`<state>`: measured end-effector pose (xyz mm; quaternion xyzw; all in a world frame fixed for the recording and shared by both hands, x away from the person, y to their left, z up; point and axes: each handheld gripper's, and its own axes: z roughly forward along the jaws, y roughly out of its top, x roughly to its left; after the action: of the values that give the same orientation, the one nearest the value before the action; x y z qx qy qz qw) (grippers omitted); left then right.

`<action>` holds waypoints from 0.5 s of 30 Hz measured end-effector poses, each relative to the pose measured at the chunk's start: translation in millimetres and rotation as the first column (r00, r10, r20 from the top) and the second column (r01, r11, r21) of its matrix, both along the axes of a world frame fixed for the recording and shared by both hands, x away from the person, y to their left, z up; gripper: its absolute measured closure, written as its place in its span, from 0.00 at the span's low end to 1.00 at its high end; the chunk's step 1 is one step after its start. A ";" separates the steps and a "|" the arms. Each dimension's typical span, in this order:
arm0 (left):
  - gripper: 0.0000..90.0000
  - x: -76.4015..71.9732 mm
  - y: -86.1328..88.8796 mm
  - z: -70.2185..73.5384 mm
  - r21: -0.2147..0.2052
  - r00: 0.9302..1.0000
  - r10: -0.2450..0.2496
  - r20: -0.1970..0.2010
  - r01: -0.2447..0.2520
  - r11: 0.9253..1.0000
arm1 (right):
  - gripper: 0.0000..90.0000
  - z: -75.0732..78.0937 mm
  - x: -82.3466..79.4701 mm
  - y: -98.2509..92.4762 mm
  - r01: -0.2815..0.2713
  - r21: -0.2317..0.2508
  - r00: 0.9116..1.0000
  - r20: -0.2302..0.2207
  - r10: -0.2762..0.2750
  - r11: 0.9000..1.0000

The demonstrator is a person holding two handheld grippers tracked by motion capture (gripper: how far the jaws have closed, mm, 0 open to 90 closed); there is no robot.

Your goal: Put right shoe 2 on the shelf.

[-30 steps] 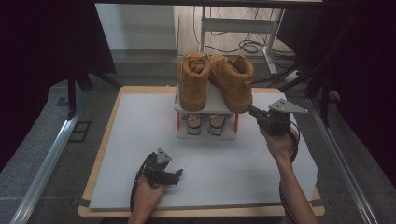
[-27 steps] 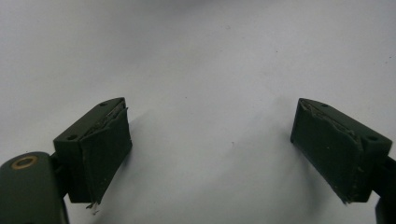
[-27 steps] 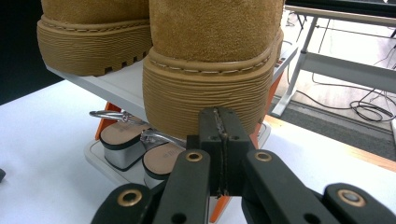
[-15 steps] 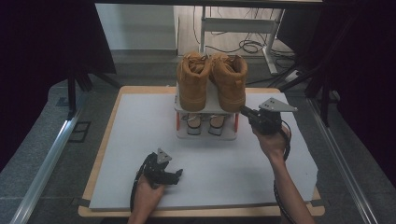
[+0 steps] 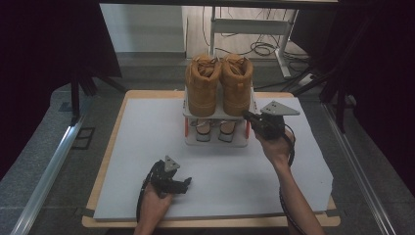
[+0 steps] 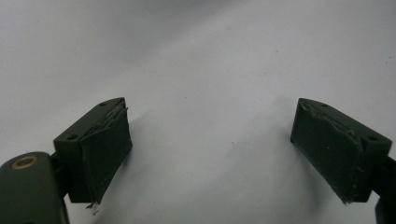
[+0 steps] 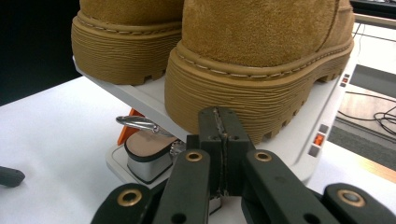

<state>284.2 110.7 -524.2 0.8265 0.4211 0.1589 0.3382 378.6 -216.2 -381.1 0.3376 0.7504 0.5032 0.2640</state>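
Note:
Two tan suede boots (image 5: 203, 88) (image 5: 237, 85) stand side by side on the top shelf of a small white shoe rack (image 5: 215, 143). A pair of silver shoes (image 5: 203, 128) sits on its lower shelf. My right gripper (image 5: 246, 116) is shut with nothing between its jaws, at the rack's right front corner. In the right gripper view its tips (image 7: 219, 112) point at the ribbed sole of the nearer boot (image 7: 261, 46); I cannot tell whether they touch it. My left gripper (image 5: 187, 182) rests on the white table near the front, open (image 6: 210, 140) and empty.
The white tabletop (image 5: 147, 127) has a wooden rim and spreads bare around the rack. Black curtains hang at both sides. Behind the table, cables (image 5: 262, 49) lie on the floor beside a metal frame. A metal rail (image 5: 49, 166) runs along the left.
My right gripper has moved left across the table, up to the rack's right front corner and the boot's sole. The left gripper has stayed where it was.

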 end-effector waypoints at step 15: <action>0.13 -0.2 0.0 0.0 0.001 1.000 0.001 0.001 -0.001 1.000 | 1.00 -1.3 3.8 10.2 -0.008 0.008 1.000 -0.010 0.008 1.000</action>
<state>284.0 110.7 -524.2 0.8264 0.4211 0.1595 0.3380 382.3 -206.0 -382.4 0.3382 0.7510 0.5056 0.2568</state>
